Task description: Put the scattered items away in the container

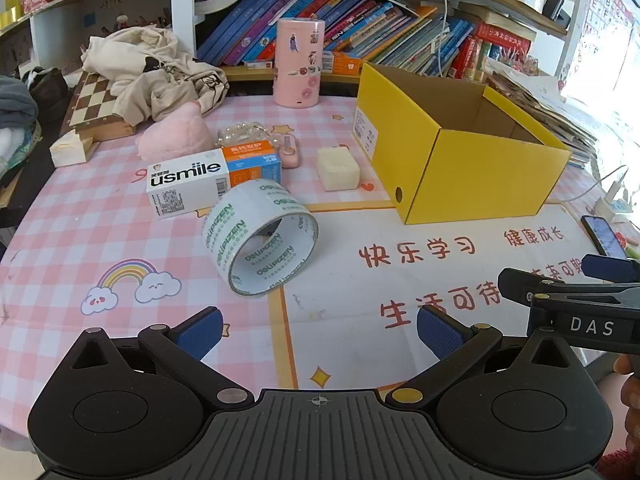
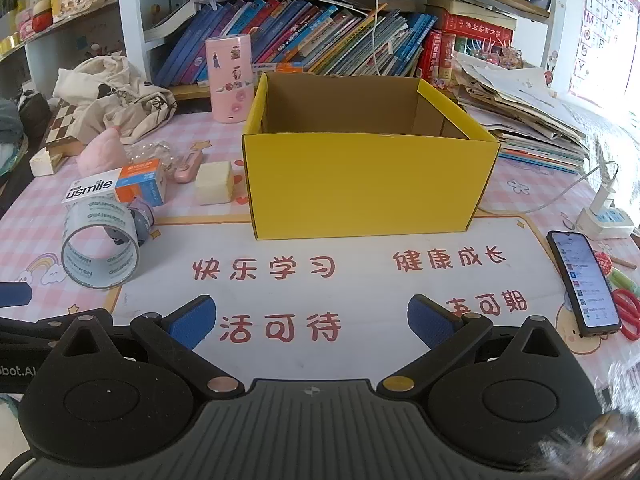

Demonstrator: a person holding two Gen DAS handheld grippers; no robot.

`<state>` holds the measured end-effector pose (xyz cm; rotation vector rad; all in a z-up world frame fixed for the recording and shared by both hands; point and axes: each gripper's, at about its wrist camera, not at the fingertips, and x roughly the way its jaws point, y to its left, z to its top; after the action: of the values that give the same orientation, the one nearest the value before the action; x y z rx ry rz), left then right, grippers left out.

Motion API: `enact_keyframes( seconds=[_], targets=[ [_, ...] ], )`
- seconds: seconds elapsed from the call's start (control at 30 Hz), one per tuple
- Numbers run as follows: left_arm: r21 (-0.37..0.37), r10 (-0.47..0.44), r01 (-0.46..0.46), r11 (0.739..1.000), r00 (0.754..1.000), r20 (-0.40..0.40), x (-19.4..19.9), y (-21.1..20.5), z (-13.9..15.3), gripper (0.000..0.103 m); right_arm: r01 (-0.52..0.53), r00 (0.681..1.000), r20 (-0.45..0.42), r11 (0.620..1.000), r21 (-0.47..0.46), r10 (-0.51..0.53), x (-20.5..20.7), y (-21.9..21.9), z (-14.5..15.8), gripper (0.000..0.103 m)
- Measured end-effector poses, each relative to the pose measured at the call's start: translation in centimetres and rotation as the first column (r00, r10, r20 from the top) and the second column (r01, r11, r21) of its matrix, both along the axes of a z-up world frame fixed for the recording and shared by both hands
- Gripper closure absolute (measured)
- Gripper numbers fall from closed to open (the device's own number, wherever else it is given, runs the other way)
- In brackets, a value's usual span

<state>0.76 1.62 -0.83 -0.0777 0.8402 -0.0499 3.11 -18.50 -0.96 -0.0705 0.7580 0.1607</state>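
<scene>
— Pink checked tablecloth (image 1: 80, 216): where did the tape roll (image 1: 260, 240) lie?
— On its side, directly ahead of the left gripper (image 1: 318, 332), left of the yellow box (image 1: 472, 176).
— Both grippers?
— Spread wide, empty; right gripper (image 2: 312, 322) faced the box.

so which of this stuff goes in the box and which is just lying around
For the job: yellow box, tape roll, usmile box, orange box, foam block, pink gadget.

Lying about: phone, scissors, books, chessboard, pink canister.

Bare mat (image 2: 312, 240) fronts the open-topped yellow box (image 2: 368, 184); phone (image 2: 584, 284) flanks right.
</scene>
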Motion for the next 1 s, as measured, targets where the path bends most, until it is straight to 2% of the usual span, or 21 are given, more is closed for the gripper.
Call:
enact_keyframes(
  seconds=[0.2, 1.0],
  targets=[
    [0.013, -0.015, 0.015, 1.000, 1.000, 0.017, -0.05, -0.16, 0.17, 0.000, -0.010, 1.000, -0.004, 1.000, 0.000, 0.010, 0.18, 0.24, 0.00, 0.000],
    [-0.008, -0.031, 0.032, 0.999, 0.999, 0.042, -0.17, -0.09, 0.50, 0.000, -0.035, 0.999, -0.017, 0.999, 0.032, 0.035, 0.25, 0.09, 0.10, 0.000]
  ],
)
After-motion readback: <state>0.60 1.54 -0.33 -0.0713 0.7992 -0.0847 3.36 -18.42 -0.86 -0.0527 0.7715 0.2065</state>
